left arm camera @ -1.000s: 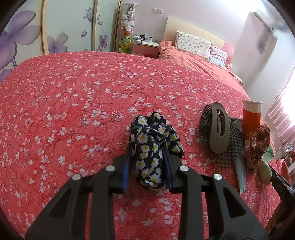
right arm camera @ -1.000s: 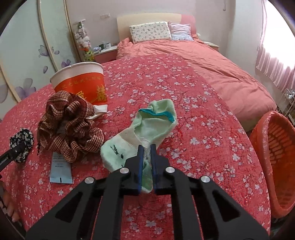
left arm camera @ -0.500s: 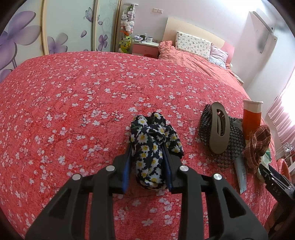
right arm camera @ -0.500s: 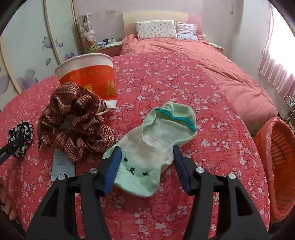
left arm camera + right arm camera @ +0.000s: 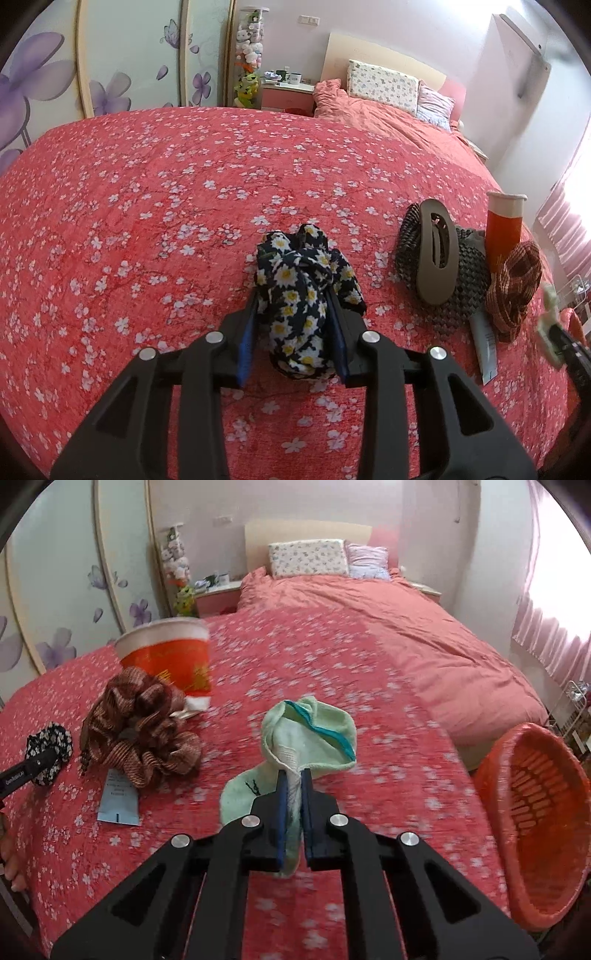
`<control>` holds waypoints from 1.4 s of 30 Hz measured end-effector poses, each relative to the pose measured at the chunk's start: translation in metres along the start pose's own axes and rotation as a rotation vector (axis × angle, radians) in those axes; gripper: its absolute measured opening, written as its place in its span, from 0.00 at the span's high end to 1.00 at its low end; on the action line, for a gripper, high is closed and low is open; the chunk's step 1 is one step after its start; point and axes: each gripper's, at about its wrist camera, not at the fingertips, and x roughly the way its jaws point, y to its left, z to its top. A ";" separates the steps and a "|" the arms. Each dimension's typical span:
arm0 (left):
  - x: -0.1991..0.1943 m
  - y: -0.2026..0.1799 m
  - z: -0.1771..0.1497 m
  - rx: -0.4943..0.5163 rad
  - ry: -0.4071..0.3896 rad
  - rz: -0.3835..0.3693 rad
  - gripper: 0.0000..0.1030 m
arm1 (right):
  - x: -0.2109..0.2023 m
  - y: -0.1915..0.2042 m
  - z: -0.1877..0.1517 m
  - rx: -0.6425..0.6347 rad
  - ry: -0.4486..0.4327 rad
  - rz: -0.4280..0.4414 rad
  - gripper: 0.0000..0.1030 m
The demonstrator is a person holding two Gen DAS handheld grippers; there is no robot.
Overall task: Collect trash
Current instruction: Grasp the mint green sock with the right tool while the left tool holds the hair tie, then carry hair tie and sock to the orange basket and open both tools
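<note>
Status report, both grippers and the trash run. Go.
Left gripper shut on daisy-print scrunchie. Right gripper shut on mint green sock. Orange plastic basket to the right, path open.

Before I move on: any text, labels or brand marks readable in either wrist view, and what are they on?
Nothing reads cleanly.
Left gripper's black finger: small white lettering, too small to make out.
Orange paper cup: yellow characters, motion-blurred, unreadable.
Light blue packet: printed lines, too small to read.
Green sock in the right gripper: dark stitched marks, not legible as text.
</note>
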 end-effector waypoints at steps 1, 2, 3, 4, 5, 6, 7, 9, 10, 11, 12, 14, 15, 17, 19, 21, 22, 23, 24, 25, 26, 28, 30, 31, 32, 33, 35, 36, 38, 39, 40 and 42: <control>0.000 -0.001 0.001 0.004 0.000 0.000 0.67 | -0.002 -0.004 0.000 0.008 -0.003 -0.002 0.93; 0.001 -0.001 0.001 0.003 -0.001 -0.002 0.70 | -0.003 -0.008 0.000 0.016 -0.003 -0.001 0.93; 0.001 -0.001 0.002 0.000 -0.002 -0.012 0.75 | -0.003 -0.011 0.000 0.022 -0.003 -0.001 0.93; 0.001 0.000 0.002 -0.004 -0.002 -0.025 0.79 | -0.004 -0.013 -0.001 0.025 -0.002 -0.002 0.93; 0.001 0.000 0.002 -0.006 -0.004 -0.026 0.82 | -0.006 -0.015 -0.001 0.026 -0.002 -0.003 0.93; 0.000 0.001 0.002 -0.007 -0.008 -0.030 0.84 | -0.007 -0.017 -0.002 0.027 -0.004 -0.003 0.93; -0.001 0.001 0.002 -0.005 -0.015 -0.030 0.85 | -0.009 -0.017 -0.003 0.028 -0.006 -0.003 0.93; -0.008 -0.002 0.001 0.008 -0.037 -0.022 0.86 | -0.013 -0.022 -0.003 0.036 -0.014 -0.001 0.93; -0.011 -0.004 0.000 0.012 -0.044 -0.022 0.86 | -0.017 -0.026 -0.003 0.044 -0.022 0.002 0.93; -0.016 -0.006 0.000 0.020 -0.054 -0.018 0.86 | -0.019 -0.029 -0.003 0.049 -0.029 0.004 0.93; -0.022 -0.010 0.000 0.031 -0.069 -0.015 0.86 | -0.022 -0.031 -0.002 0.055 -0.037 0.005 0.93; -0.033 -0.017 0.001 0.045 -0.086 -0.024 0.86 | -0.033 -0.040 -0.003 0.072 -0.060 0.008 0.93; -0.040 -0.023 0.001 0.056 -0.097 -0.032 0.86 | -0.037 -0.043 -0.004 0.078 -0.071 0.008 0.93; -0.052 -0.033 0.001 0.073 -0.113 -0.045 0.86 | -0.049 -0.052 -0.006 0.095 -0.101 0.006 0.93; -0.066 -0.046 0.000 0.088 -0.130 -0.069 0.86 | -0.060 -0.060 -0.007 0.109 -0.126 0.002 0.93; -0.081 -0.064 -0.002 0.109 -0.147 -0.101 0.86 | -0.070 -0.069 -0.008 0.125 -0.150 -0.001 0.93; -0.085 -0.071 -0.003 0.117 -0.151 -0.114 0.86 | -0.078 -0.074 -0.009 0.133 -0.167 -0.006 0.93; -0.092 -0.081 -0.005 0.127 -0.155 -0.136 0.86 | -0.081 -0.077 -0.010 0.137 -0.178 -0.008 0.93; -0.099 -0.091 -0.007 0.136 -0.157 -0.161 0.86 | -0.085 -0.080 -0.010 0.141 -0.190 -0.012 0.93; -0.102 -0.100 -0.009 0.144 -0.159 -0.178 0.86 | -0.093 -0.085 -0.012 0.148 -0.209 -0.018 0.93; -0.107 -0.110 -0.011 0.155 -0.161 -0.200 0.86 | -0.097 -0.089 -0.013 0.154 -0.219 -0.021 0.93; -0.116 -0.131 -0.016 0.178 -0.162 -0.247 0.86 | -0.107 -0.099 -0.015 0.168 -0.241 -0.025 0.93; -0.125 -0.157 -0.022 0.208 -0.159 -0.296 0.86 | -0.117 -0.107 -0.018 0.178 -0.265 -0.043 0.93; -0.127 -0.164 -0.024 0.219 -0.158 -0.312 0.86 | -0.121 -0.111 -0.020 0.180 -0.278 -0.055 0.93; -0.131 -0.175 -0.027 0.234 -0.156 -0.335 0.86 | -0.125 -0.115 -0.022 0.182 -0.292 -0.073 0.93; -0.134 -0.185 -0.031 0.248 -0.155 -0.353 0.86 | -0.130 -0.120 -0.024 0.185 -0.306 -0.091 0.93; -0.141 -0.210 -0.042 0.282 -0.154 -0.396 0.86 | -0.137 -0.127 -0.027 0.188 -0.329 -0.125 0.93; -0.143 -0.221 -0.045 0.296 -0.151 -0.412 0.86 | -0.140 -0.131 -0.028 0.189 -0.336 -0.138 0.93; -0.145 -0.246 -0.053 0.330 -0.141 -0.452 0.86 | -0.144 -0.140 -0.031 0.203 -0.346 -0.152 0.93; -0.146 -0.260 -0.057 0.344 -0.132 -0.477 0.86 | -0.146 -0.147 -0.032 0.216 -0.350 -0.160 0.93; -0.146 -0.270 -0.060 0.355 -0.124 -0.499 0.86 | -0.146 -0.152 -0.033 0.225 -0.353 -0.165 0.93; -0.145 -0.287 -0.066 0.371 -0.111 -0.529 0.86 | -0.147 -0.165 -0.035 0.253 -0.360 -0.172 0.93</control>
